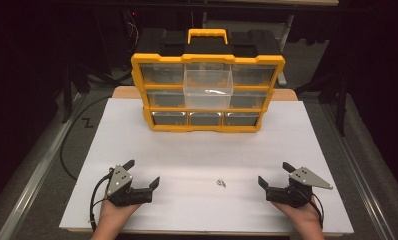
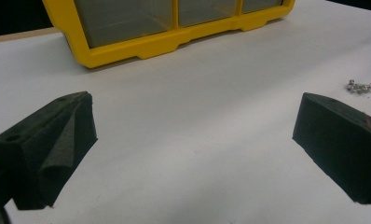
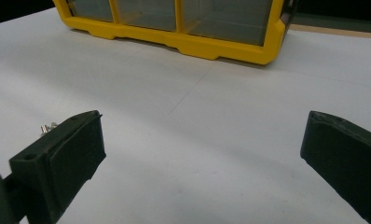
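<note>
Two pairs of black jaws are seen spread wide with nothing between them: those of the left gripper (image 1: 142, 173) and those of the right gripper (image 1: 275, 173), each held low over the white table top (image 1: 202, 150) near its front edge. Between the two grippers, a small cluster of silvery metal screws (image 1: 220, 183) is seen lying on the bare surface, apart from both. From the left gripper the screws (image 2: 362, 87) are found ahead and off to its right-hand jaw; from the right gripper they (image 3: 47, 127) are found just beyond the tip of its left-hand jaw. The right gripper is judged slightly the nearer, though the gap on either side is much alike. The long axis of the cluster is too small to be told with certainty; it appears to run roughly across the table. Farther back, the yellow-and-black plastic organiser with clear drawers (image 1: 207, 90) is set upright, and its clear middle drawer (image 1: 208, 87) is seen pulled out towards the person, which is judged the likely destination.
</note>
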`<move>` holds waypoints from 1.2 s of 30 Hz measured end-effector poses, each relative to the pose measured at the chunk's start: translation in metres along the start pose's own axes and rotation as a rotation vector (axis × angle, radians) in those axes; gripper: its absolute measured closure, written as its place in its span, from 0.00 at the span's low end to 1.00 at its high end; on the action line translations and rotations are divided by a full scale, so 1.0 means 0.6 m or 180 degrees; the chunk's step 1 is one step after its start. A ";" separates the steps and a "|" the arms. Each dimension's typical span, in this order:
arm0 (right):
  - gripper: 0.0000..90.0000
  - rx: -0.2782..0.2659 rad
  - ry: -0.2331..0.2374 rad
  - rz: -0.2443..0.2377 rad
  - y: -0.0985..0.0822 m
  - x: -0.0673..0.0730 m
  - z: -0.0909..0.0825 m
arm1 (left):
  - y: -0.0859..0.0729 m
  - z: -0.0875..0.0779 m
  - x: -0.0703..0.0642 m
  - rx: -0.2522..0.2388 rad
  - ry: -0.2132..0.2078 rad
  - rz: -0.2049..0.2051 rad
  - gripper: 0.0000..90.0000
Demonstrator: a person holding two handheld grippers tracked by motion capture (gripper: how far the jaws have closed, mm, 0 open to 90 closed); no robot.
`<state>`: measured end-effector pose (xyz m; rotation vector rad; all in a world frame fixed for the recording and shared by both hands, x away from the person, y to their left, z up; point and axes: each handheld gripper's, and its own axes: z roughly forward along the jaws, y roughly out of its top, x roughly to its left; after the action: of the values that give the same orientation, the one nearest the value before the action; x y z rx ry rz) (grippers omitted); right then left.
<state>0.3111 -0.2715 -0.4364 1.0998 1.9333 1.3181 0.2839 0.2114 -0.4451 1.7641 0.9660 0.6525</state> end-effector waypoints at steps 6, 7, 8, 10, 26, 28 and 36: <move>0.00 -0.0019 -0.0039 -0.0042 0.002 0.003 -0.003 | 0.000 -0.002 0.001 -0.0038 -0.0061 -0.0033 0.01; 0.00 -0.0028 -0.0043 -0.0039 0.002 0.003 -0.003 | 0.000 -0.002 0.001 -0.0038 -0.0061 -0.0033 0.01; 0.00 -0.0037 -0.0052 -0.0050 0.003 0.003 -0.003 | 0.000 -0.003 0.001 -0.0049 -0.0064 -0.0043 0.01; 0.00 -0.0027 -0.0053 -0.0054 0.003 0.004 -0.002 | -0.001 -0.003 0.003 -0.0047 -0.0058 -0.0050 0.01; 0.00 0.0002 -0.0058 -0.0089 0.003 0.006 0.003 | 0.000 -0.004 0.004 -0.0048 -0.0058 -0.0031 0.00; 0.00 0.0010 -0.0050 -0.0103 0.004 0.008 0.005 | 0.000 -0.004 0.003 -0.0069 -0.0062 -0.0036 0.00; 0.00 0.0022 0.0008 -0.0165 0.008 0.021 0.012 | 0.001 -0.004 0.003 -0.0056 -0.0059 -0.0019 0.00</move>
<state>0.3121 -0.2561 -0.4344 1.0450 1.9564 1.2864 0.2830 0.2140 -0.4437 1.7484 0.9499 0.6378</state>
